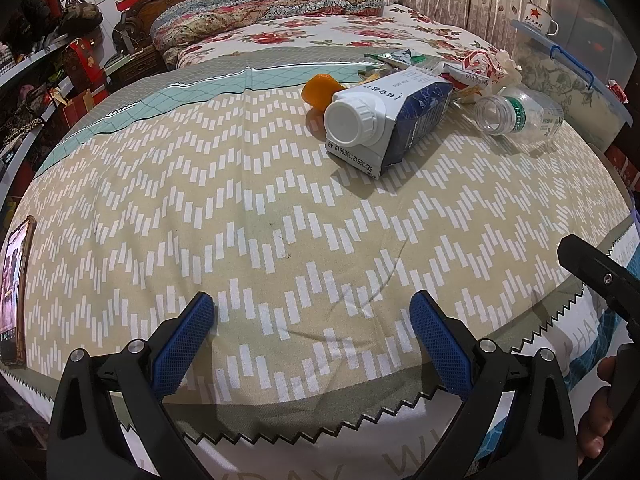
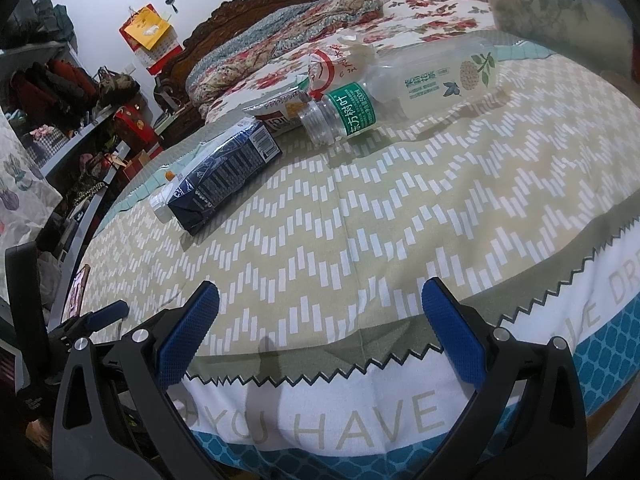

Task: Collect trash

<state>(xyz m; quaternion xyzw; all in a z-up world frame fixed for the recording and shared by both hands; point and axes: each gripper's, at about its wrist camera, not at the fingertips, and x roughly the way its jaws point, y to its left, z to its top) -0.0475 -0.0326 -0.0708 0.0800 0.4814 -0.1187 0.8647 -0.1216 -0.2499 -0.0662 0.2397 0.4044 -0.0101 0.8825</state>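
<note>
Bedspread [image 1: 240, 200] | carton [image 1: 400, 120] well beyond left gripper [image 1: 312, 344] | gripper empty, spread

i see matt woven cloth on the bed [image 1: 240, 208], a glossy paper carton [image 1: 404, 116] with a smooth white plastic cap [image 1: 347, 118], a clear shiny plastic bottle [image 2: 400, 80], and rough blue pads [image 1: 182, 346] on matt black tongs.

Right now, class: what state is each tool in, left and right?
Left tool: open, holding nothing, above the bedspread.
Right tool: open, holding nothing, short of the clear bottle.
</note>
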